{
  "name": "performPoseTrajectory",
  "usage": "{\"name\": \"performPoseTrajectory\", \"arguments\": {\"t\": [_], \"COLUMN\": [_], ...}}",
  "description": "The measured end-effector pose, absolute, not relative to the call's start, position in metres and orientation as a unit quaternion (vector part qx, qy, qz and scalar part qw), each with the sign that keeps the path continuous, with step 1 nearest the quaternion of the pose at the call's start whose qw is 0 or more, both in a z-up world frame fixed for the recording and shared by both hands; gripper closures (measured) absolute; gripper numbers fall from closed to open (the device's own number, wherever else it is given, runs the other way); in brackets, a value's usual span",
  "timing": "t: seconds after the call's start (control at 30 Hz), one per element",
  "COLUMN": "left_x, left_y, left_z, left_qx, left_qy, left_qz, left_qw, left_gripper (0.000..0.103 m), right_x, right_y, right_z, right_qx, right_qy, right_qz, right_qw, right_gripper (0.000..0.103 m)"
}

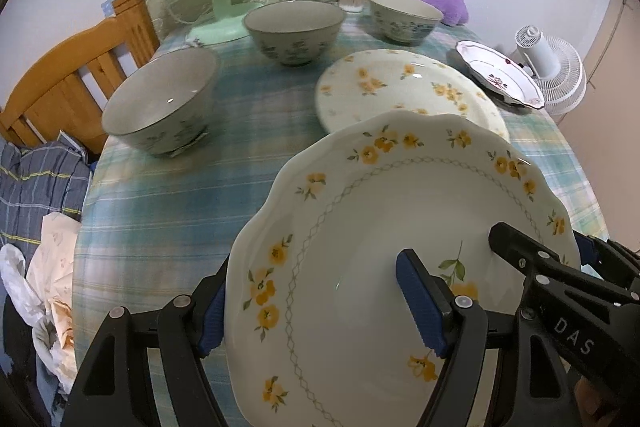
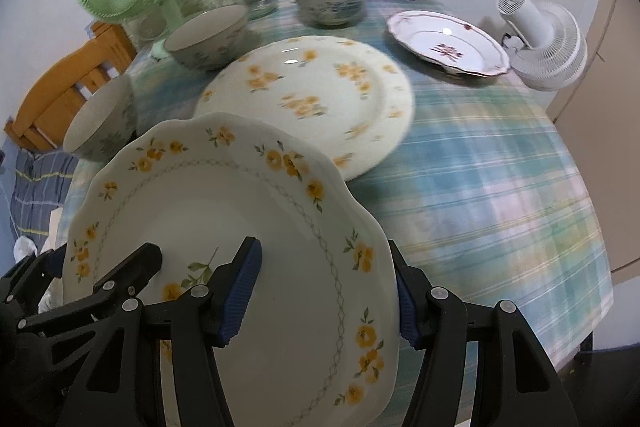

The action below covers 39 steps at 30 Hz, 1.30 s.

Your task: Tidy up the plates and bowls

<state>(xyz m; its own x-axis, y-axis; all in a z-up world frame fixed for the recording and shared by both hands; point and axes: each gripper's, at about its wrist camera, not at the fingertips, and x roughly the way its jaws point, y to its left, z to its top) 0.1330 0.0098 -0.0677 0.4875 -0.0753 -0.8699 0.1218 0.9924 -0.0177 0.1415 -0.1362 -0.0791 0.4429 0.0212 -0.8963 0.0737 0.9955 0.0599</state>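
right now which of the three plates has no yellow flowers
The small white scalloped plate with a dark red flower motif, at the far right by the white fan; the other two carry yellow flowers.

Both tools are the same build: chunky matte black plastic arms with triangular cutouts, round silver rivets at the pivots, and ribbed blue rubber pads on the fingers. The left tool (image 1: 316, 307) fills the bottom of its frame; the right tool (image 2: 324, 301) has white "DAS" lettering, visible lower right in the left view.
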Motion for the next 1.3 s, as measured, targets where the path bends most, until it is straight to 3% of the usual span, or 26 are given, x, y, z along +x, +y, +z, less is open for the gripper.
{"name": "performPoseTrajectory", "arguments": {"t": [0.87, 1.3], "left_x": [0.148, 0.151], "left_y": [-0.147, -0.187], "left_z": [-0.091, -0.116], "left_qx": [0.004, 0.004], "left_qy": [0.526, 0.554], "left_qz": [-0.079, -0.080], "left_qw": [0.847, 0.829], "left_gripper": [0.026, 0.026], "right_x": [0.153, 0.155], "right_y": [-0.300, -0.348], "right_z": [-0.083, -0.107], "right_qx": [0.034, 0.043], "right_qy": [0.547, 0.569], "right_qz": [-0.035, -0.041], "right_qw": [0.836, 0.821], "right_gripper": [0.039, 0.039]}}
